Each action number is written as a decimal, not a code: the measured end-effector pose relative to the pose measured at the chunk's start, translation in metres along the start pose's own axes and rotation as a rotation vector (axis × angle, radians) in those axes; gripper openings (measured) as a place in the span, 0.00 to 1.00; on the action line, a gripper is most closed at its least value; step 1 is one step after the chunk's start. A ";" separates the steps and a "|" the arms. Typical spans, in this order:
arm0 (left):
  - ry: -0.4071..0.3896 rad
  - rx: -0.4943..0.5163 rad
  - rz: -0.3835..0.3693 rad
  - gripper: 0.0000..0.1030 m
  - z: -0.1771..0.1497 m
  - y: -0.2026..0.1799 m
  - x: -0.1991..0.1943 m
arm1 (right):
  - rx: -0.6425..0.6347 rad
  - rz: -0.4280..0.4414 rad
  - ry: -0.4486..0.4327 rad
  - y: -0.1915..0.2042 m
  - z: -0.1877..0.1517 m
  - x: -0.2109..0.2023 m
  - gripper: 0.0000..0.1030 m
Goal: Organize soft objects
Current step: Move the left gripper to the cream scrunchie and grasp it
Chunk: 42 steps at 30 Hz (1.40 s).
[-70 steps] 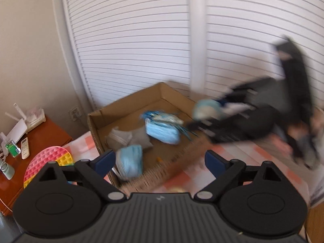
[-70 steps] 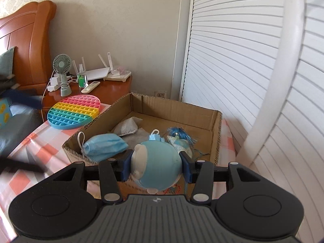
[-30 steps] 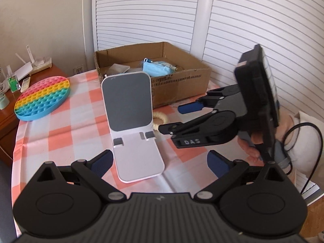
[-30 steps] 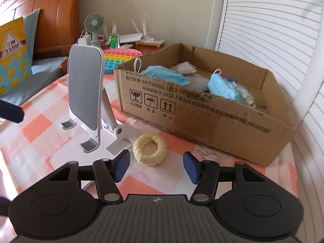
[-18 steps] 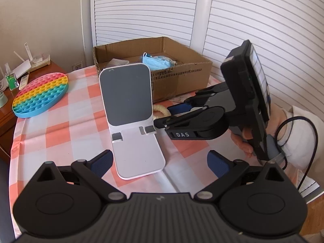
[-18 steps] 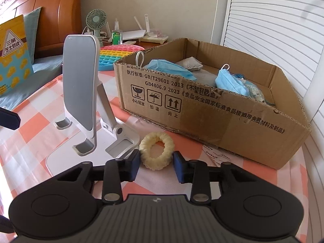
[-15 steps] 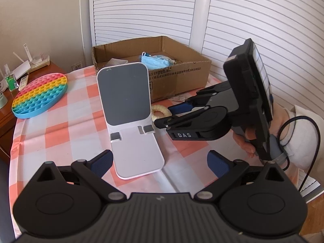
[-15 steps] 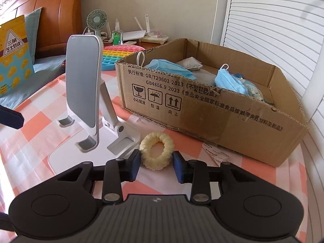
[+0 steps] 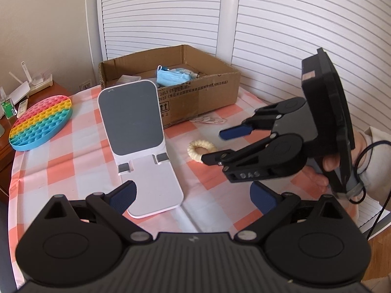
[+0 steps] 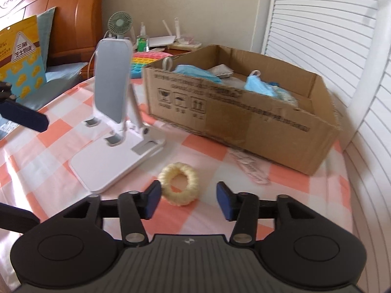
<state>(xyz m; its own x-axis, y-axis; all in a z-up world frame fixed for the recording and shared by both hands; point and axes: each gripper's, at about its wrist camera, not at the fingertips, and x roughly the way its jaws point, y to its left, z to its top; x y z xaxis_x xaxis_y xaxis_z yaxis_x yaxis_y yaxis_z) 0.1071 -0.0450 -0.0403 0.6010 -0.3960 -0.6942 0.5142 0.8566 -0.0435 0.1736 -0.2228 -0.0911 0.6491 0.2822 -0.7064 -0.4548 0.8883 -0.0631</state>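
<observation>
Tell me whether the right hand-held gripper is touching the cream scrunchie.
Cannot tell. In the right wrist view the right hand-held gripper is open, its left finger overlapping the cream scrunchie; no view shows a gap plainly.

Fuzzy cream hair tie [image 10: 178, 186] lay on smooth checked cloth [image 10: 61, 151]. Matt corrugated cardboard box [image 10: 244, 124] beyond; glossy white plastic phone stand [image 10: 117, 131] left of hand-held gripper [image 10: 188, 201].

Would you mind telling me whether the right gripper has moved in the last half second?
Yes: the right gripper has opened and backed away from the cream scrunchie.

Both wrist views low, sharing table [image 9: 61, 161]
</observation>
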 end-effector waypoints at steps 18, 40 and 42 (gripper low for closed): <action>0.046 0.048 -0.097 0.96 0.006 -0.019 0.030 | 0.096 -0.115 -0.003 -0.069 -0.004 0.013 0.60; -0.030 0.114 0.129 0.73 0.039 -0.056 0.111 | 0.041 -0.107 -0.031 -0.086 -0.046 -0.028 0.61; -0.032 0.116 0.143 0.69 0.038 -0.060 0.112 | 0.041 -0.104 -0.036 -0.085 -0.047 -0.029 0.61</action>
<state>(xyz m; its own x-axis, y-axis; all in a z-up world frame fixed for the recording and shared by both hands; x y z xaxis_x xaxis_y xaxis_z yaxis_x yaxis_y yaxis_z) 0.1669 -0.1537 -0.0881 0.6913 -0.2843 -0.6643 0.4879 0.8618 0.1388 0.1652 -0.3238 -0.0984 0.7132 0.1998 -0.6719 -0.3591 0.9273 -0.1054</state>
